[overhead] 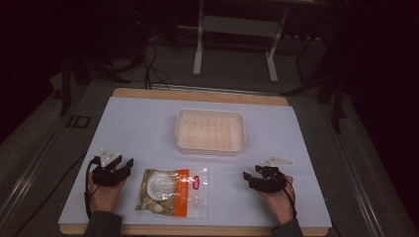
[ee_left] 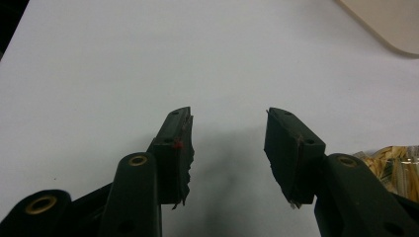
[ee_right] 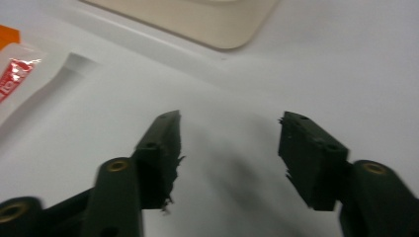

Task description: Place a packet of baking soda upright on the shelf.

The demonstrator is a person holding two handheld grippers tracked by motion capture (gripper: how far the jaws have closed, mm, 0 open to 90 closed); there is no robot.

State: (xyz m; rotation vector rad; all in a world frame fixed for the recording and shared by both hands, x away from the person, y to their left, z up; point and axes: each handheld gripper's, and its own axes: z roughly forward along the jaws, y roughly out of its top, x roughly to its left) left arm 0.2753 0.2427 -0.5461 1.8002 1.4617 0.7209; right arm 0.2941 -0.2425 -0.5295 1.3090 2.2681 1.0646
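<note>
White worktop: noodle packet between left gripper and right gripper, fingers wide, empty; cream tray beyond packet, nothing blocking.

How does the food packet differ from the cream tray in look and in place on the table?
The food packet lies flat and thin; the cream tray has raised walls and stands taller. The packet is clear plastic with an orange strip and holds food; the tray is plain and holds nothing. The packet lies at the near edge between the two tongs, while the tray sits farther back, at mid table. Both rest on the white sheet, untouched.
</note>
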